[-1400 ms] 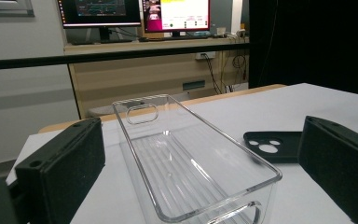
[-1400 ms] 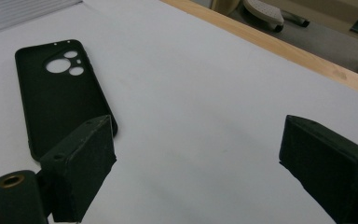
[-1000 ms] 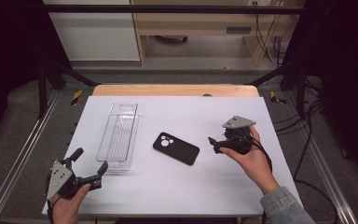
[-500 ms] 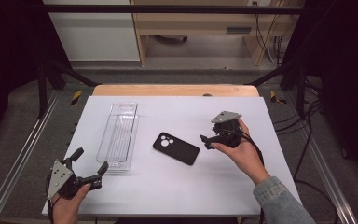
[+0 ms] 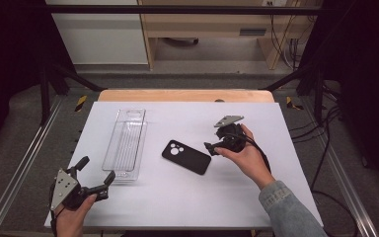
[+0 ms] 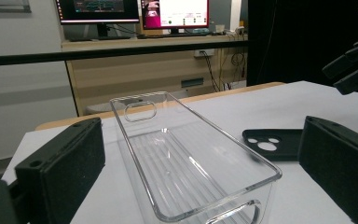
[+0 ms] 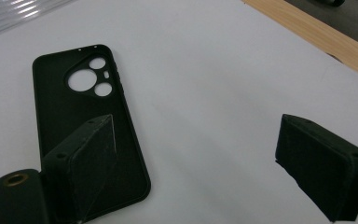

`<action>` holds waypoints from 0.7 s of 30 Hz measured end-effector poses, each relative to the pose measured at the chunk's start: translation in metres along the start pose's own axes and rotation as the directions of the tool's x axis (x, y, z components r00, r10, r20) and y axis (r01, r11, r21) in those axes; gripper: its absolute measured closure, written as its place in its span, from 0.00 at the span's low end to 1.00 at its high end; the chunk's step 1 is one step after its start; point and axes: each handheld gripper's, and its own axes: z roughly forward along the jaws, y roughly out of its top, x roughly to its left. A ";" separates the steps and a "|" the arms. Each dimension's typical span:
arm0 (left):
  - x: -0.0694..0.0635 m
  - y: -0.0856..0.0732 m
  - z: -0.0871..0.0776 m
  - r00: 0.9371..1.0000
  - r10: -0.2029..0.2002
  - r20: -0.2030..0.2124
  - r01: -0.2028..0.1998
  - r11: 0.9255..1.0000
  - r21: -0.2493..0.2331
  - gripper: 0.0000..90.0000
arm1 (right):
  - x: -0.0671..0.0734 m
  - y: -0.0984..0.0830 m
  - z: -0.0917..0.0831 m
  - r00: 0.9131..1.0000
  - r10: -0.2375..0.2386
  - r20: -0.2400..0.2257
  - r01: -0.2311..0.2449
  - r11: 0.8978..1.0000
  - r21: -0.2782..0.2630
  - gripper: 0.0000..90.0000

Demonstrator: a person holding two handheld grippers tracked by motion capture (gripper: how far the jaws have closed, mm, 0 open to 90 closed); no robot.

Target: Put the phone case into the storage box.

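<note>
Phone case [image 7: 86,121] camera cutouts show clearly from right gripper [image 7: 205,158] view.

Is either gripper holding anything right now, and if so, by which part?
Nothing is held. The right gripper is open beside the black phone case, not gripping it. The left gripper is open by the clear plastic tray.

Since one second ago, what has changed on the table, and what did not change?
The right gripper moved left across the table toward the black phone case, its open jaws closing slightly with nothing between them. It now hovers at the case's right end without gripping it. The left gripper, the clear tray and the case kept their places.
</note>
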 end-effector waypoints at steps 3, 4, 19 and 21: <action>0.000 0.000 0.000 1.000 0.000 0.001 0.000 1.000 0.001 0.00 | 0.001 0.001 0.004 1.000 0.003 -0.010 -0.003 1.000 0.008 0.14; 0.000 0.000 0.000 1.000 0.000 0.002 0.000 1.000 0.001 0.00 | 0.001 0.001 0.006 1.000 0.002 -0.013 -0.002 1.000 0.008 0.15; -0.002 0.000 0.002 1.000 -0.002 0.025 0.001 1.000 0.006 0.00 | 0.009 0.004 0.022 0.998 -0.006 -0.062 0.011 0.996 0.084 0.16; -0.002 0.000 0.002 0.999 0.002 0.035 -0.002 1.000 0.007 0.00 | 0.010 0.004 0.024 0.998 -0.003 -0.067 0.010 0.996 0.091 0.17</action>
